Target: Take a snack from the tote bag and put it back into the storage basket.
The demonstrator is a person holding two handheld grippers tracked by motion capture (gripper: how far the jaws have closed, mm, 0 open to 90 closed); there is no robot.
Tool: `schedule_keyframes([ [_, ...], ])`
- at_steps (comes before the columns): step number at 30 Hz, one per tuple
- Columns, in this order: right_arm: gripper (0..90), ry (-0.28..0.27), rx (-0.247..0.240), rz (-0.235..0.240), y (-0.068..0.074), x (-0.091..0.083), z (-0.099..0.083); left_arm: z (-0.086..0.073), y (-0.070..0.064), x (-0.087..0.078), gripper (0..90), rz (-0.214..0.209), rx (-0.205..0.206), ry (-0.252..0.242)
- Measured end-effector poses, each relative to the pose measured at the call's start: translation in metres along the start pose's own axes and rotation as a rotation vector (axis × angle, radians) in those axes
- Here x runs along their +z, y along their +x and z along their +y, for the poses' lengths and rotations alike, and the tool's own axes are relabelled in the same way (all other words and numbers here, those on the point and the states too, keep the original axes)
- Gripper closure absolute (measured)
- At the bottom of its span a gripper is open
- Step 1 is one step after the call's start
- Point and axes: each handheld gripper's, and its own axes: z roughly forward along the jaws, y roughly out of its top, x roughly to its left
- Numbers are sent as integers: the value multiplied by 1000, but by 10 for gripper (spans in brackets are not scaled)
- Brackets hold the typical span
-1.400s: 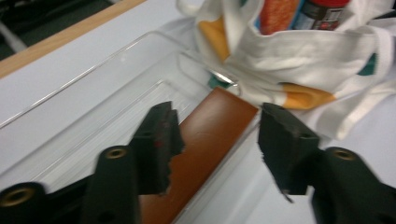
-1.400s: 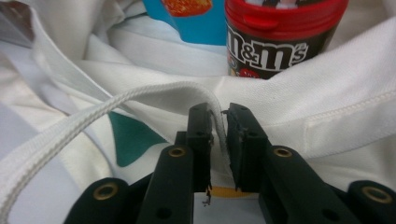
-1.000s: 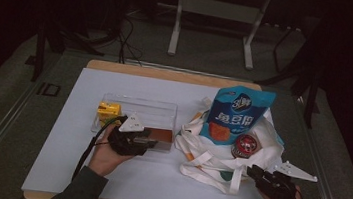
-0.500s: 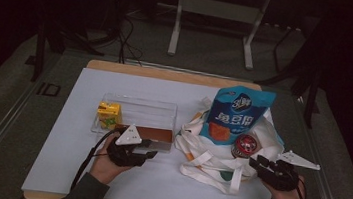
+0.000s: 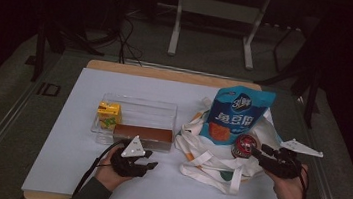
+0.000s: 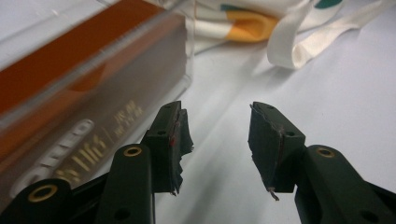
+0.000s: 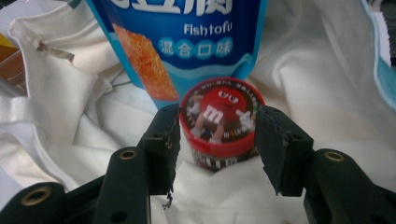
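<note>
Fingers of the right gripper [image 7: 217, 135] stand spread, one on each side of a red-lidded M&M's tub [image 7: 219, 122] in the right gripper view; whether the pads press its sides I cannot tell. That tub sits in the folds of a white cloth tote bag [image 7: 70, 112]. Just beyond it a blue Fish tofu snack pouch [image 7: 187, 42] stands upright in the bag.

Seen from the left gripper view, the left gripper [image 6: 219, 135] has its fingers released, with bare white table [image 6: 336, 79] between them. To its left lies a clear plastic box [image 6: 116, 88] holding a long brown carton with gold lettering [image 6: 70, 158]. The bag's white straps [image 6: 299, 42] lie farther off.

From the high view, the clear box [image 5: 163, 109] sits at the middle of the table [image 5: 75, 133], with a small yellow juice carton [image 5: 109, 113] at its left end and the brown carton [image 5: 143, 134] along its near wall. The tote bag [image 5: 208, 158] lies to the right of the box, with the pouch [image 5: 235, 114] and the tub [image 5: 244, 146] in it. The left hand [image 5: 111, 172] rests on the table near the box, its gripper [image 5: 149, 164] pointing right. The right hand [image 5: 289, 185] lies at the bag's right edge, its gripper [image 5: 257, 151] aimed left at the tub.

Compared with half a second ago, the right gripper has closed in on the tub, and the left has eased slightly nearer the person.
</note>
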Motion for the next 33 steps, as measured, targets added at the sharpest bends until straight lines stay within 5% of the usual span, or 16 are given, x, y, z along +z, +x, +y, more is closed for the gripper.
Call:
schedule_keyframes([
  [11,473,-7,-33,-9,-3,12,25,-14,-4,7,540,12,-5,15],
  [19,453,-31,12,27,-9,25,47,-18,-4,12,540,11,-6,32],
  [26,393,-34,33,9,-12,39,63,-17,-3,16,540,17,-3,55],
  [33,374,-31,22,52,-17,50,68,-17,-4,17,536,25,4,66],
])
